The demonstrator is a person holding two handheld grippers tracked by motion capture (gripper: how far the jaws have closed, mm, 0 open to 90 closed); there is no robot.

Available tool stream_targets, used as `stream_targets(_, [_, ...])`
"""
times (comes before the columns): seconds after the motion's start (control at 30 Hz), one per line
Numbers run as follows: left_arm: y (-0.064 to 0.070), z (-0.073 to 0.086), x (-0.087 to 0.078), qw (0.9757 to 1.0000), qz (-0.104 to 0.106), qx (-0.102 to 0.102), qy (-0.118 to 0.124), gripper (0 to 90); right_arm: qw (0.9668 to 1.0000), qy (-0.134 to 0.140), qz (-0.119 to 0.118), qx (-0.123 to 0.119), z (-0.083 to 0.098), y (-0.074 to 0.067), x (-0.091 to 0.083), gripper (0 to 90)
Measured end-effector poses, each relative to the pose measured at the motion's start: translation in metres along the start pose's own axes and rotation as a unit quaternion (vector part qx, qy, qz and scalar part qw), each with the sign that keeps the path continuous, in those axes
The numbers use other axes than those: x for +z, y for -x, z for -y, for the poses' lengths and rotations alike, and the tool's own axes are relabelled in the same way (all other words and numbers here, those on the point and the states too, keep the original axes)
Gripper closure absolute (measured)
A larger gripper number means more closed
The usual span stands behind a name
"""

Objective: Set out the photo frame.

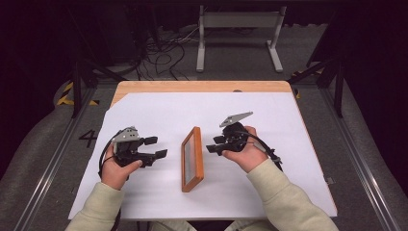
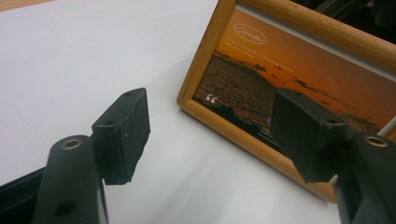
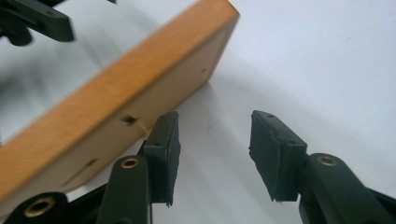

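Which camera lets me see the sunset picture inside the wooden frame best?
The left gripper view: the sunset picture faces that camera, orange sky and dark water clear. The high view sees the wooden frame from above, its front dim and foreshortened. The right gripper view sees the frame's plain wooden back and edge.

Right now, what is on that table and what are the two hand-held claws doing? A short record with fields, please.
Main item: wooden picture frame with a sunset photo, standing upright on edge
Surface: table covered by a white sheet
Left gripper: jaws open, nothing between them, facing the photo side of the frame
Right gripper: jaws open, nothing between them, at the frame's plain back
Contact: neither gripper holds the frame
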State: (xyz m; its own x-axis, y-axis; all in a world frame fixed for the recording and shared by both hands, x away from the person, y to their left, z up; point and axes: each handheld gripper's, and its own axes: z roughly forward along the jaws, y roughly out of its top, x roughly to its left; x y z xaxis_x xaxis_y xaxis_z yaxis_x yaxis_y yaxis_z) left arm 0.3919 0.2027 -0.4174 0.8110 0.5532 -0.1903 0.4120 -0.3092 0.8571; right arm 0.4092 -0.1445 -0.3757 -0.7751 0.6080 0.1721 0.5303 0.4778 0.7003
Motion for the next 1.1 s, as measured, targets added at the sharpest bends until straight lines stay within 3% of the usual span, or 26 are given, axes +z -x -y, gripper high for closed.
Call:
stream_targets(0.1, [-0.001,0.0,0.0,1.0,-0.001,-0.001,0.0,29.2,0.9999,-0.001,-0.006,0.013,-0.006,-0.007,-0.011,50.5])
stream_targets(0.3, [-0.002,0.001,-0.001,1.0,0.002,-0.002,-0.001,29.1,0.9998,0.008,-0.013,-0.011,-0.016,-0.023,-0.021,40.5])
stream_targets(0.53, [-0.002,0.001,0.0,1.0,0.002,-0.003,-0.002,29.1,0.9996,0.011,-0.024,-0.009,-0.022,-0.035,-0.021,33.2])
stream_targets(0.63, [-0.001,0.001,0.0,1.0,0.001,-0.005,-0.003,29.1,0.9996,0.009,-0.026,-0.011,-0.023,-0.039,-0.015,30.3])
stream_targets(0.8, [-0.001,0.001,0.0,1.0,0.003,-0.004,-0.003,29.2,0.9995,-0.006,-0.026,0.018,-0.025,-0.04,-0.003,27.8])
stream_targets(1.1, [-0.002,0.002,0.0,1.0,0.004,-0.006,-0.006,30.1,0.9989,-0.028,-0.027,0.026,-0.025,-0.038,0.015,22.6])
